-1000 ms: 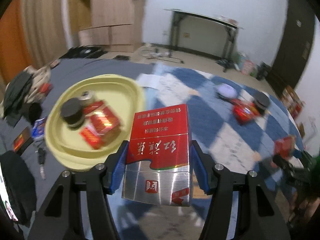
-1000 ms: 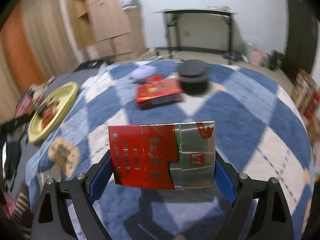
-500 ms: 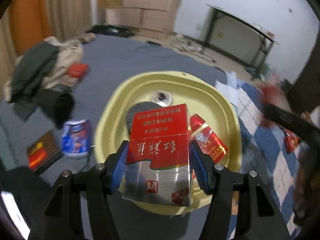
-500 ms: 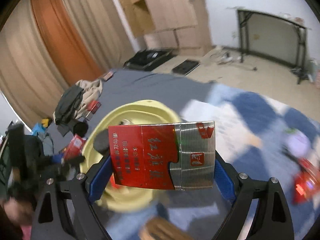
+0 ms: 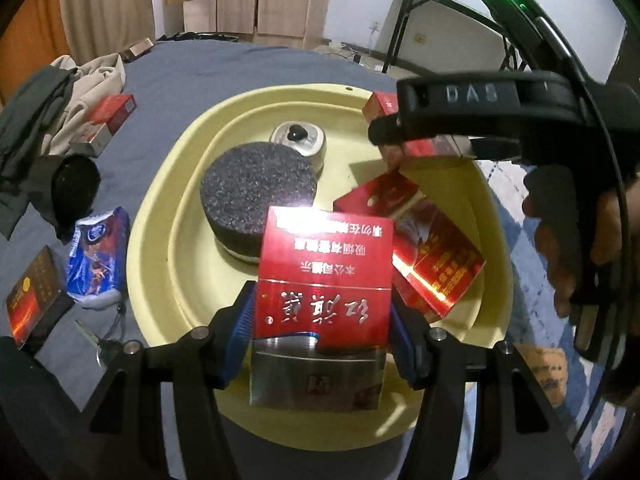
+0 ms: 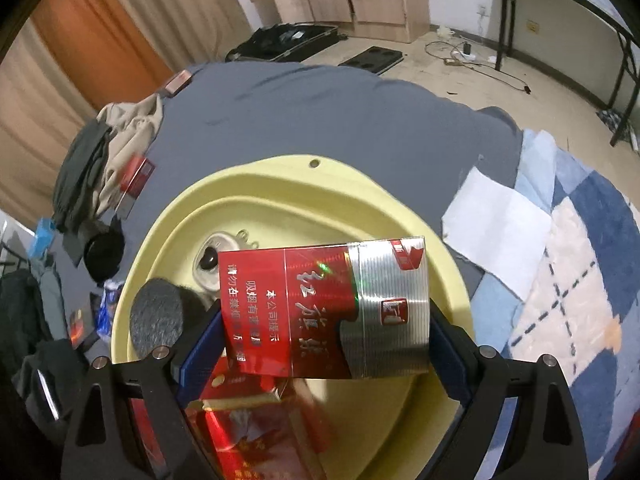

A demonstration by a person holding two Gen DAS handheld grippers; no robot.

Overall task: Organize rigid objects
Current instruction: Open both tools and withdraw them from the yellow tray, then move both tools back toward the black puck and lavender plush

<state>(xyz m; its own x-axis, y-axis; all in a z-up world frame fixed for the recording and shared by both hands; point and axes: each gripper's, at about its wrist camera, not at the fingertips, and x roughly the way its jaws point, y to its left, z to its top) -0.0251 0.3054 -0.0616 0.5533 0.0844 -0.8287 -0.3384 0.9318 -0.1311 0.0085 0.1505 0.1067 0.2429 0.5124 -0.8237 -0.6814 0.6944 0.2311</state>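
A pale yellow basin [image 5: 160, 216] sits on a bed covered by a grey sheet [image 6: 320, 112], and both tongs hang over it, each clamped on a red and silver cigarette pack. The left tongs [image 5: 320, 334] grip their pack [image 5: 324, 280] by its long sides, silver end nearest the camera, above the near part of the basin. The right tongs [image 6: 324, 340] hold the second pack [image 6: 328, 308] lengthwise, by its two ends, with the silver end toward the right pad, over the basin's middle; in the left wrist view those tongs [image 5: 404, 136] come in from the right over the far rim, with a hand [image 5: 576, 248] on the handle. Inside the basin lie a dark round speckled lidded jar [image 5: 256, 188], a small silver tin [image 5: 298, 140] just behind it with a dark spot on its top, and glossy red packs [image 5: 424, 248] heaped against the right wall. Outside the basin, on the sheet to its left, are a blue pouch [image 5: 98, 256], a dark red box [image 5: 36, 296], a key [image 5: 100, 344], a black round object [image 5: 76, 184], another red and silver pack [image 5: 108, 120] and a pile of clothes [image 5: 52, 96]. To the right of the basin a white sheet of paper [image 6: 496, 232] rests where the grey sheet meets a blue and cream checked blanket [image 6: 580, 300]
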